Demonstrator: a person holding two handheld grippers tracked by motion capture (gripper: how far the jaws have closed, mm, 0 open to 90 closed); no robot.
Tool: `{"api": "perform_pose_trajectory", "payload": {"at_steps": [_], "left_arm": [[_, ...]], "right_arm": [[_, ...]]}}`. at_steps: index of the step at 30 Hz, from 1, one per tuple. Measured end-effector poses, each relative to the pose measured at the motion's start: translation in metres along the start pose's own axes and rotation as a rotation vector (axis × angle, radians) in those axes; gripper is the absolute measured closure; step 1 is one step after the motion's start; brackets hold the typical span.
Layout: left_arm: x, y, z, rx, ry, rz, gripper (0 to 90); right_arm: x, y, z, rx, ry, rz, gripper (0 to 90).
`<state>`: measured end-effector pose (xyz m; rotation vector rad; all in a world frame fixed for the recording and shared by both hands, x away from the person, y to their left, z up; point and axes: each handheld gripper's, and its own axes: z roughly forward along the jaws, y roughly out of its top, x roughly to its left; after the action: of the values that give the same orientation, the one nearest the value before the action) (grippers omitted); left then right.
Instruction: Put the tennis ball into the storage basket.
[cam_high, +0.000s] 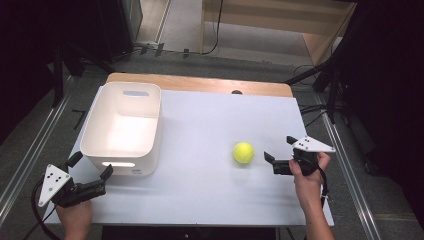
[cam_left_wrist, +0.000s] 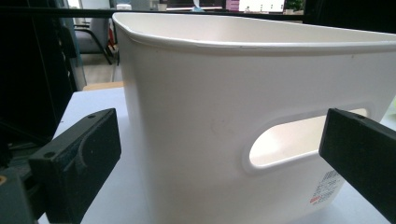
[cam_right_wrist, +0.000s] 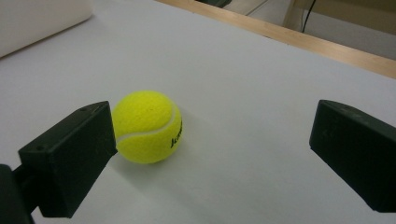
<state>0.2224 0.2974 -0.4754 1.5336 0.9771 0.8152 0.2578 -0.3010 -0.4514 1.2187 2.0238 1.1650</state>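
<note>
Black jaws of the right gripper (cam_high: 280, 154) stand spread wide at centre right of the high view, nothing between them. Just left of them lies a yellow tennis ball (cam_high: 243, 152) on the white tabletop (cam_high: 210, 125), apart from the jaws; in the right gripper view the ball (cam_right_wrist: 147, 126) sits near the left jaw, dark lettering on its side.

Left gripper (cam_high: 90, 166), lower left of the high view, jaws likewise spread, empty, aimed at a white plastic bin (cam_high: 95, 131) close ahead. Left gripper view: bin wall (cam_left_wrist: 196, 116) with a handle slot and a label near its base.

Wooden edge (cam_high: 200, 83) shows along the table's far side. Grey floor (cam_high: 240, 57) around, cables on it; dark stands at both upper corners.
</note>
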Motion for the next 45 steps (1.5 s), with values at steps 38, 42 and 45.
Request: {"api": "perform_pose_trajectory", "payload": {"at_steps": [38,42,45], "left_arm": [[0.0,0.0,0.0,-0.004,-0.001,-0.003,0.0],[0.0,0.0,0.0,-0.004,-0.002,-0.003,0.0],[0.0,0.0,0.0,-0.004,-0.001,-0.003,0.0]], "right_arm": [[0.012,0.022,0.035,0.12,0.098,-0.085,0.0],[0.014,0.023,0.04,0.141,0.123,-0.099,0.0],[0.015,0.024,0.043,0.155,0.137,-0.101,0.0]]}}
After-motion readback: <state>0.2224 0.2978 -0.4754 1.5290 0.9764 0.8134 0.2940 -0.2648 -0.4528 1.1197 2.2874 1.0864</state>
